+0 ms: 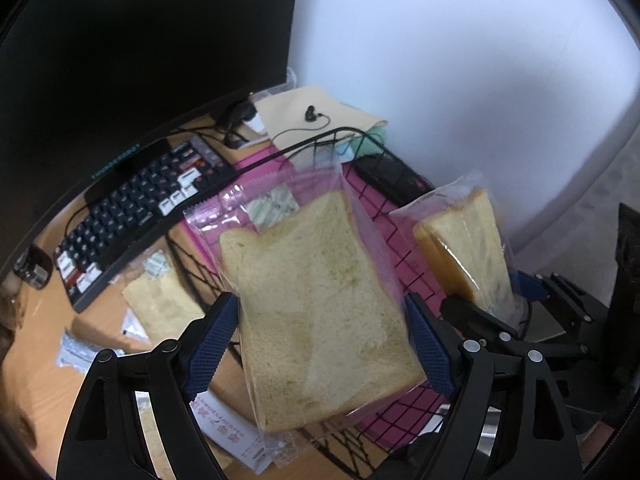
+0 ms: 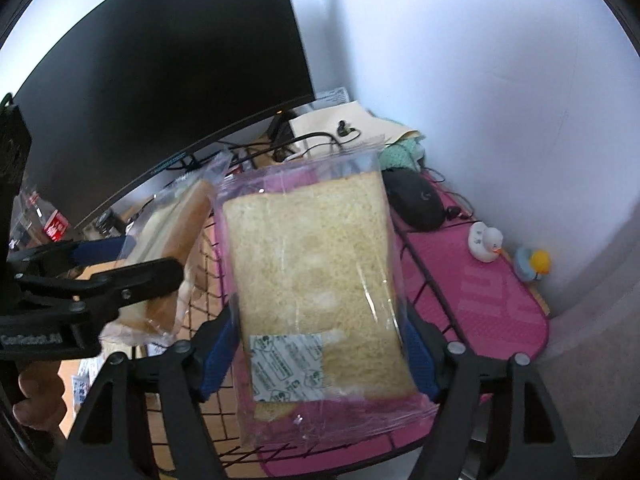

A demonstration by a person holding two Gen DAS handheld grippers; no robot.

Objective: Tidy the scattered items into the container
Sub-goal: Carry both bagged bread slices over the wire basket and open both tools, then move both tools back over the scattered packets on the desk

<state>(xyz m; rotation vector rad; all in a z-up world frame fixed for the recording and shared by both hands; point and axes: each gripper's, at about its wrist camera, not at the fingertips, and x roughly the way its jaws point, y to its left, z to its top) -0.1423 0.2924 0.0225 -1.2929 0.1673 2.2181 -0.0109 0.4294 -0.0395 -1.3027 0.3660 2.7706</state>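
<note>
My left gripper [image 1: 320, 332] is shut on a bagged bread slice [image 1: 316, 312], held above the black wire basket [image 1: 384, 208]. My right gripper [image 2: 320, 344] is shut on another bagged bread slice [image 2: 312, 272] with a white sachet inside, also held over the wire basket [image 2: 420, 272]. In the left wrist view the right gripper [image 1: 500, 320] shows at right with its bread slice [image 1: 468, 248]. In the right wrist view the left gripper [image 2: 104, 276] shows at left with its bread slice [image 2: 176, 248]. Another bagged slice [image 1: 160, 304] lies on the desk left of the basket.
A keyboard [image 1: 132, 216] and monitor [image 1: 140, 40] stand at left. The basket sits on a pink mat [image 2: 480, 300]. A black mouse [image 2: 416, 200], two rubber ducks [image 2: 486, 242] and a beige folder with an earphone [image 1: 316, 116] lie beyond. Small packets [image 1: 76, 352] lie on the desk.
</note>
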